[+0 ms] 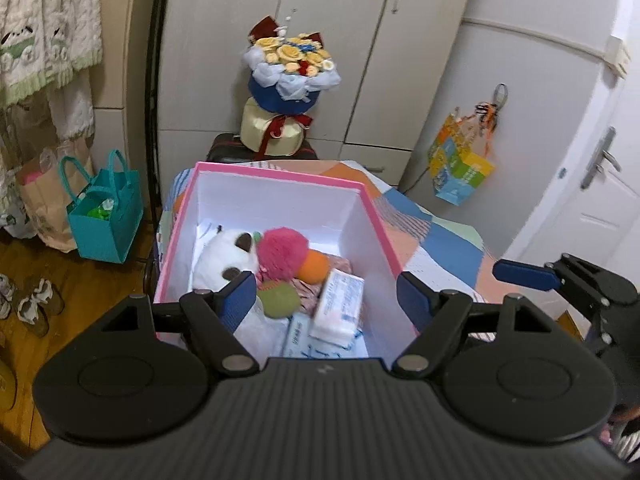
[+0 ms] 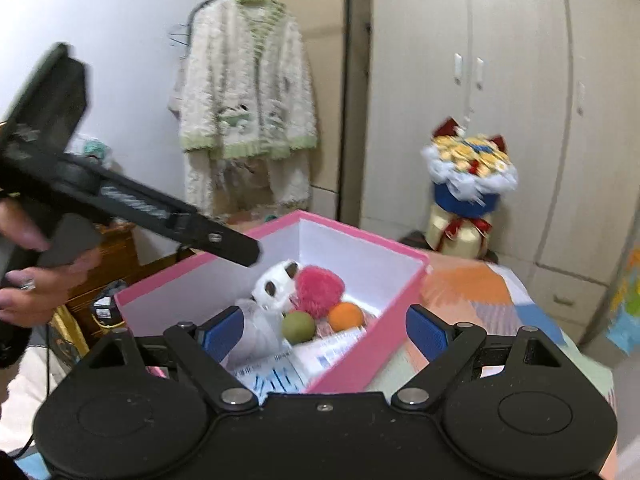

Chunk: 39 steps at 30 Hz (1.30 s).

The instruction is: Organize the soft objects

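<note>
Both grippers are hovering over the pink box [image 1: 280, 184], and neither is carrying anything. The left gripper [image 1: 326, 294] is standing with its blue pads spread wide and nothing between them; just ahead of and below it, inside the box, are lying a white plush toy [image 1: 224, 256], a pink pompom [image 1: 282, 252], an orange ball [image 1: 314, 268], a green ball [image 1: 280, 300] and a tissue pack [image 1: 340, 304]. The right gripper [image 2: 324, 332] is likewise gaping empty, with its left pad over the box's inside and its right pad beyond the near pink wall, over the patchwork bedspread [image 2: 472, 284].

Everything soft in sight looks to be sitting in the box already, so the step in hand seems to be pulling clear after a drop (or checking for stragglers, which these views cannot settle).

To do this well, the person should be keeping both sets of pads wide while coming away, so no fur or wrapper is snagging on them. The two tools are working close together, the left one crossing in front of the right one's view, so they should be separating sideways rather than crossing. The box walls look light; brushing the rim could be shifting the box on the soft bedspread.
</note>
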{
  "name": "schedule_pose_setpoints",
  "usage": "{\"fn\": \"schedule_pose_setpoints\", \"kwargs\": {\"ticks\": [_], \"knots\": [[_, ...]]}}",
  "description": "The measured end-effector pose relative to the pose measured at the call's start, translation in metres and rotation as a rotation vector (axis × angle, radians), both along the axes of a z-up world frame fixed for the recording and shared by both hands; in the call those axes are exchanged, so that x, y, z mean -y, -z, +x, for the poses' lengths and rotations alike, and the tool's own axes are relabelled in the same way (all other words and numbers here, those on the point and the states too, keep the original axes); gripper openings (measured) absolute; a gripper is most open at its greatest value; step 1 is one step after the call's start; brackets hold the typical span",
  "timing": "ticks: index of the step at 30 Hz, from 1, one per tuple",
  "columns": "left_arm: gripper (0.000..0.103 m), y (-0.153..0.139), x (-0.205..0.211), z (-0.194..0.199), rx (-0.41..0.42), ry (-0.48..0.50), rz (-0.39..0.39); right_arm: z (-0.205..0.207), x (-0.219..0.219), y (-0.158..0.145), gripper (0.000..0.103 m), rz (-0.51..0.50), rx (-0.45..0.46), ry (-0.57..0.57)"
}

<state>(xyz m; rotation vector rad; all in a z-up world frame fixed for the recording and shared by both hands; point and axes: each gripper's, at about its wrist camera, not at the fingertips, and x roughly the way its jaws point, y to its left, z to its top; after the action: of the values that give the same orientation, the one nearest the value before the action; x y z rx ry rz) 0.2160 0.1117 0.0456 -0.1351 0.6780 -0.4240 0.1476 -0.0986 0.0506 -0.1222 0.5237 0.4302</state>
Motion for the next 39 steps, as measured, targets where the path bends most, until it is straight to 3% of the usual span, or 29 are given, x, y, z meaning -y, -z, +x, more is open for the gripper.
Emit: {"fn": "schedule_pose_setpoints", "kwargs": {"ticks": [9, 26, 34, 39], "knots": [[0.078, -0.001, 0.004, -0.040, 0.027, -0.035, 0.016, -0.038, 0.021, -0.006, 0.092, 0.010, -0.001, 0.083], [0.085, -0.023, 0.032, -0.108, 0.090, 0.111, 0.146, -0.107, 0.052, -0.033, 0.093, 0.008, 0.050, 0.265], [0.100, -0.010, 0.044, -0.122, 0.094, 0.079, 0.151, -0.123, 0.058, -0.021, 0.097, 0.042, 0.038, 0.312], [0.100, 0.003, 0.055, -0.123, 0.060, 0.011, 0.170, -0.125, 0.063, -0.010, 0.100, 0.034, 0.017, 0.345]]}}
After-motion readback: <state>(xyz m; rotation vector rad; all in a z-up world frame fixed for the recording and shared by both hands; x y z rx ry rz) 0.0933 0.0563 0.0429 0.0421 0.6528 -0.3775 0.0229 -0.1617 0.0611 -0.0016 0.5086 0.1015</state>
